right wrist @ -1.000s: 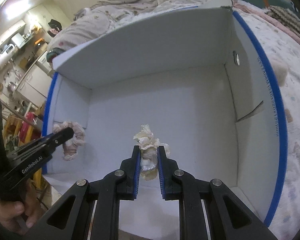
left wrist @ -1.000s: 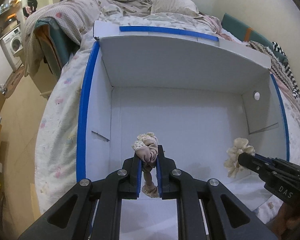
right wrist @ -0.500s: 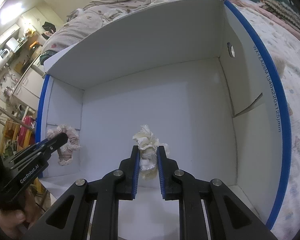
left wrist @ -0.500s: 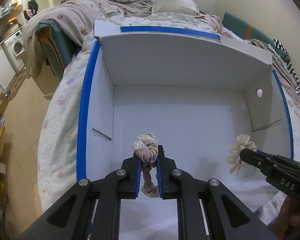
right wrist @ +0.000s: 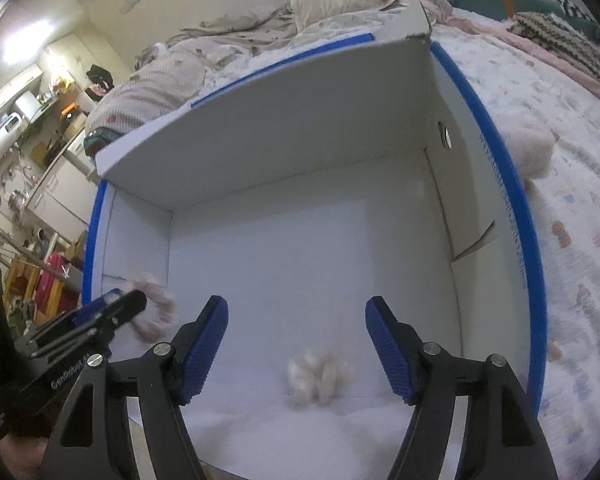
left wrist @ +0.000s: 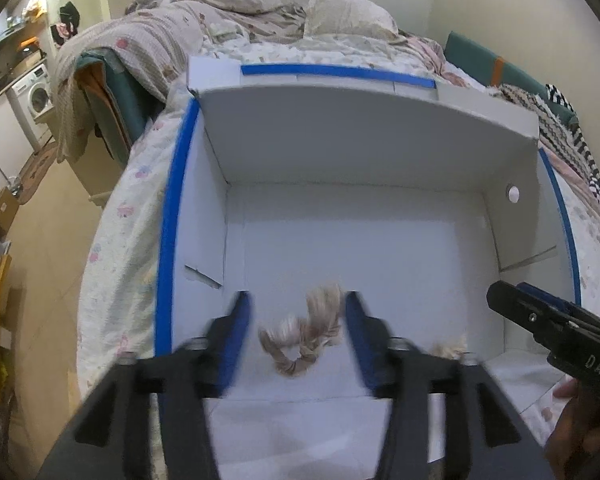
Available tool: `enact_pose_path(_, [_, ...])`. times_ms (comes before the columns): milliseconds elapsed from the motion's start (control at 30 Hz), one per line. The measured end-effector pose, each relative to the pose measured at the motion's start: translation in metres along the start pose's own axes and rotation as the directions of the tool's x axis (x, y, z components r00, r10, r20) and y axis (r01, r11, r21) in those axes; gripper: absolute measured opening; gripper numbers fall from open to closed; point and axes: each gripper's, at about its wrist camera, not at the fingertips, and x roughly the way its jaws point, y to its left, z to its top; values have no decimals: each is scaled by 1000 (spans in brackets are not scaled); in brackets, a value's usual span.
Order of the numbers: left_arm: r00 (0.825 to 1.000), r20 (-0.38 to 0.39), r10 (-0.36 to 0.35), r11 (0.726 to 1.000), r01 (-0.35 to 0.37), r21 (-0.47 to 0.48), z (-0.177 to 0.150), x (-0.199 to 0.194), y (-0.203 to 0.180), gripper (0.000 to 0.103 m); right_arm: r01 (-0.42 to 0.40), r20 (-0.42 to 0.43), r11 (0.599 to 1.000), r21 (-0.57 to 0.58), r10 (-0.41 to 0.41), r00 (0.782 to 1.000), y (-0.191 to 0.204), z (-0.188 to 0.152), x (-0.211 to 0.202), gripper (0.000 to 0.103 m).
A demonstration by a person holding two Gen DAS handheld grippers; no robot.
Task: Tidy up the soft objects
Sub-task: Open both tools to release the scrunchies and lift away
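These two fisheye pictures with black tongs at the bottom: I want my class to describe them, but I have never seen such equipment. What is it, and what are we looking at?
A person holds a pair of hand-operated tongs in each hand, each with a camera looking along its two blue-padded fingers. One picture comes from the left tongs, the other from the right tongs. Both look into a white box with blue edges, standing on a bed. Both tongs are open and hold nothing. A pinkish scrunchie and a cream scrunchie are in the box, blurred.
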Motion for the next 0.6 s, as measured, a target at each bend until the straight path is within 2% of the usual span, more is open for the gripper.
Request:
enact_pose_path(133, [999,35,-7,1000,7,-14,3,-10,2,60,0,25,999,38,-1,1000,-4,3,-4,101])
enact_pose_path(167, [999,38,-2,1000,3,-12,4,-11,1,61,-7,38,999,45,5,999,-5,4,-6,103])
enact_pose_path(267, [999,46,28,1000,-27,-9,4,-14,2,64,-28,89,999,46,24,996,-2,4,-14,103])
enact_pose_path(433, [995,68,73,997,-73,-9,3,-24,3,65,43,147,999,-11,-41,988,7,1,-27,103])
enact_pose_path(600, [995,84,49,999,-47,-23,0,-37,8,65,13,136,1000,2,-13,991,8,-1,-36,103])
